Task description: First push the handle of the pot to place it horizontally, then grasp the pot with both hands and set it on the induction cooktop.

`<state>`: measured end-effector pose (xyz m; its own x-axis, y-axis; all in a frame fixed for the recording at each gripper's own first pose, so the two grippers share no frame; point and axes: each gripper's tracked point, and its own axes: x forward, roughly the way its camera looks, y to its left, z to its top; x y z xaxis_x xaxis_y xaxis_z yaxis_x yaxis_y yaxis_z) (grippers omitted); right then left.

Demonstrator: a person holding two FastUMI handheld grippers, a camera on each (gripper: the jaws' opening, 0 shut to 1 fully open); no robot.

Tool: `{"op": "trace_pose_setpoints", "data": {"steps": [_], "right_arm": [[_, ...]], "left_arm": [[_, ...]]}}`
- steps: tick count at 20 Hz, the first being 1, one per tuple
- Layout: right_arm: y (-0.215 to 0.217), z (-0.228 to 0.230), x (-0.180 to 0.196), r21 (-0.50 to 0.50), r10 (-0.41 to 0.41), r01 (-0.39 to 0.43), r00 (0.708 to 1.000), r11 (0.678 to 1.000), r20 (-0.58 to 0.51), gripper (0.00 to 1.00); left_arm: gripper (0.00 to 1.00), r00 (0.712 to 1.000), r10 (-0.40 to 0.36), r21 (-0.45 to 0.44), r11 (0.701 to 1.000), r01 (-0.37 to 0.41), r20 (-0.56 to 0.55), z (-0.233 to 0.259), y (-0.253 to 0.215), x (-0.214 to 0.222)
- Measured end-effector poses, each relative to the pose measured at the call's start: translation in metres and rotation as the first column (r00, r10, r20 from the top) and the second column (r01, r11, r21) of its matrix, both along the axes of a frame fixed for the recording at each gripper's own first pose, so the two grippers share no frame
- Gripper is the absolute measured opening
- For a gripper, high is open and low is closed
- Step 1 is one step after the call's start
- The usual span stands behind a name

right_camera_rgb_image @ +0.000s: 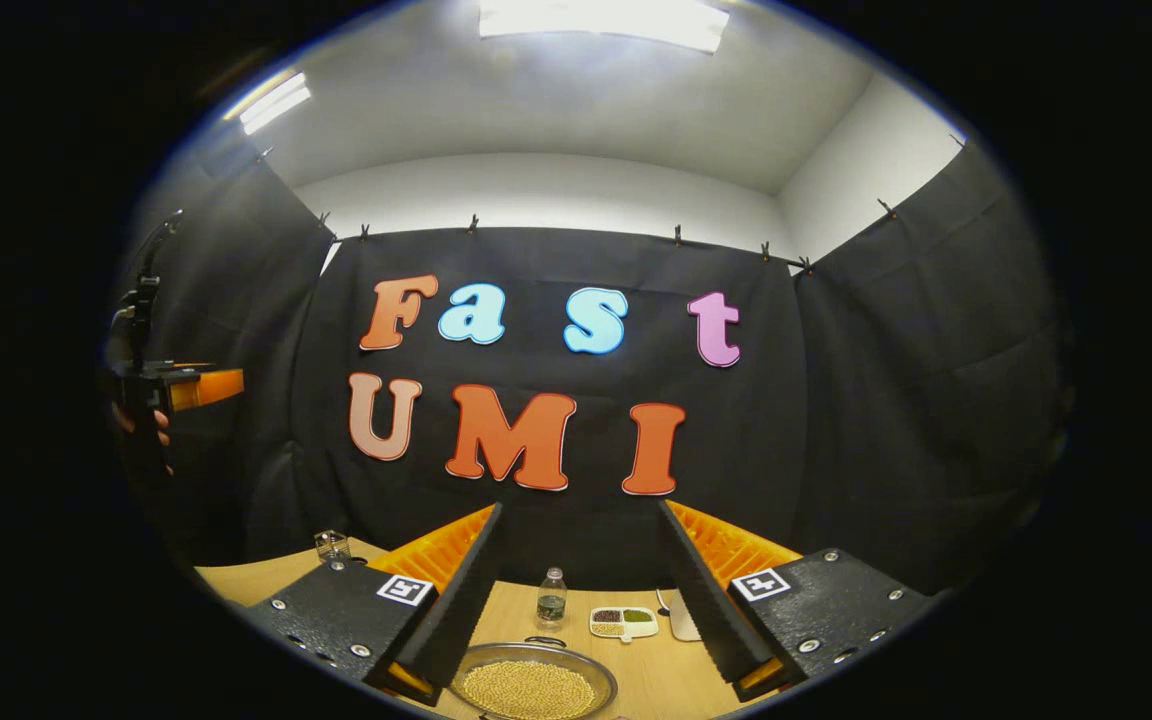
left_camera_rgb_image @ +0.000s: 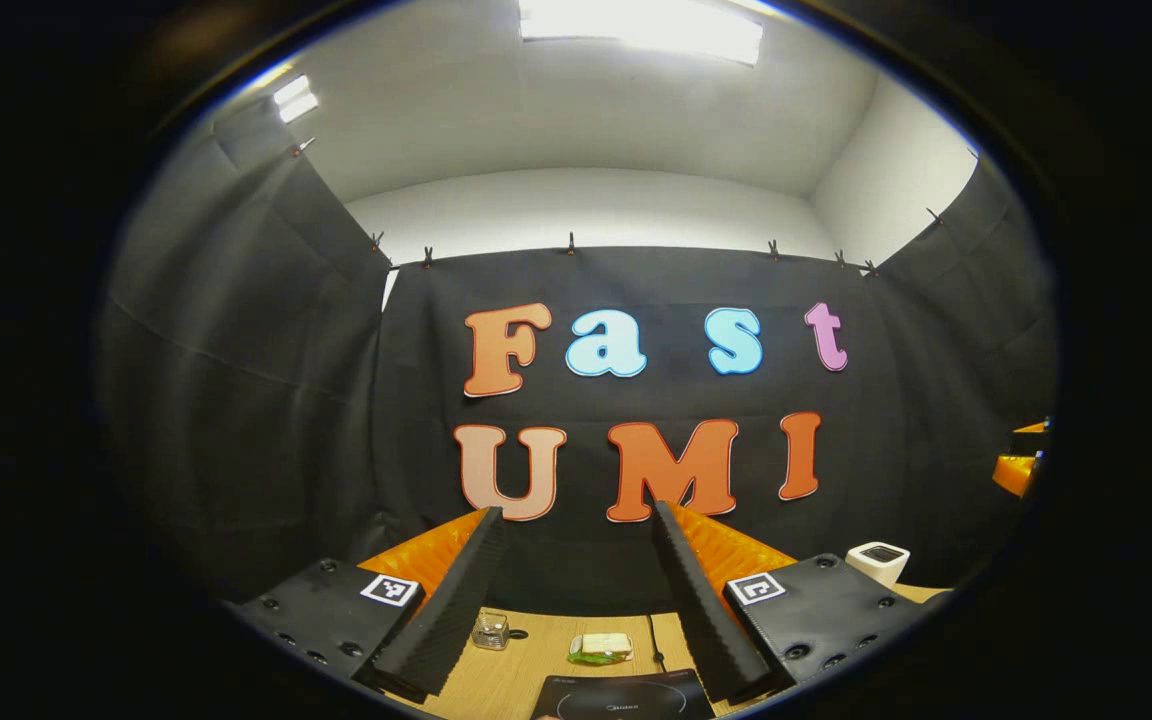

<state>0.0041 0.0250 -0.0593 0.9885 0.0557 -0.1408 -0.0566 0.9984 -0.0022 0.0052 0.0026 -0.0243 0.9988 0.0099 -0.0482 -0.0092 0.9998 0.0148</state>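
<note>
In the right gripper view, the pot (right_camera_rgb_image: 533,686) stands on the bench (right_camera_rgb_image: 656,680) at the bottom centre; behind it stands a bottle (right_camera_rgb_image: 551,598), and right of the bottle lies a divided dish (right_camera_rgb_image: 624,621). In the left gripper view, the induction cooktop (left_camera_rgb_image: 626,697) lies at the bottom centre, a small jar (left_camera_rgb_image: 489,630) behind it to the left.

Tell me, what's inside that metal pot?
The pot holds a heap of small yellowish beans, seen in the right gripper view. What lies beneath them is covered, and the pot's near rim is cut off.

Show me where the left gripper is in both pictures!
Left gripper view: the left gripper is at the bottom middle, with its two fingers spread open.
Right gripper view: the left gripper is at the far left edge, held up by a hand.
Shared landmark: the black cloth wall straight ahead.
</note>
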Motion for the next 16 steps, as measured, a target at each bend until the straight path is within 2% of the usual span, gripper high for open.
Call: {"op": "trace_pose_setpoints", "data": {"steps": [2,4,5,7,10,12,16], "right_arm": [[0.009,-0.022,-0.003,-0.004,0.025,-0.025,0.999,1.000,-0.041,0.93],[0.026,-0.048,-0.006,0.006,0.091,-0.091,0.991,0.996,-0.095,0.93],[0.034,-0.064,-0.008,0.010,0.120,-0.120,0.983,0.993,-0.136,0.97],[0.045,-0.099,-0.016,0.008,0.168,-0.171,0.959,0.985,-0.229,0.93],[0.069,-0.150,-0.032,-0.008,0.228,-0.247,0.906,0.969,-0.356,0.92],[0.090,-0.183,-0.046,0.004,0.274,-0.303,0.856,0.953,-0.438,0.89],[0.116,-0.234,-0.070,0.035,0.317,-0.359,0.768,0.932,-0.556,0.76]], "left_arm": [[0.96,1.000,-0.003,0.006,1.000,0.003,-0.006,-0.004,-0.002,0.002],[0.96,1.000,-0.007,0.013,1.000,0.007,-0.012,-0.007,-0.004,0.002],[0.96,1.000,-0.005,0.020,1.000,0.005,-0.016,-0.009,-0.003,0.002],[0.96,1.000,-0.003,0.032,0.999,0.004,-0.026,-0.015,-0.003,0.003],[0.96,0.999,-0.002,0.038,0.999,0.004,-0.043,-0.021,-0.004,0.004],[0.96,0.999,-0.003,0.035,0.999,0.005,-0.052,-0.026,-0.004,0.006],[0.96,0.997,-0.005,0.038,0.999,0.008,-0.078,-0.039,-0.006,0.008]]}}
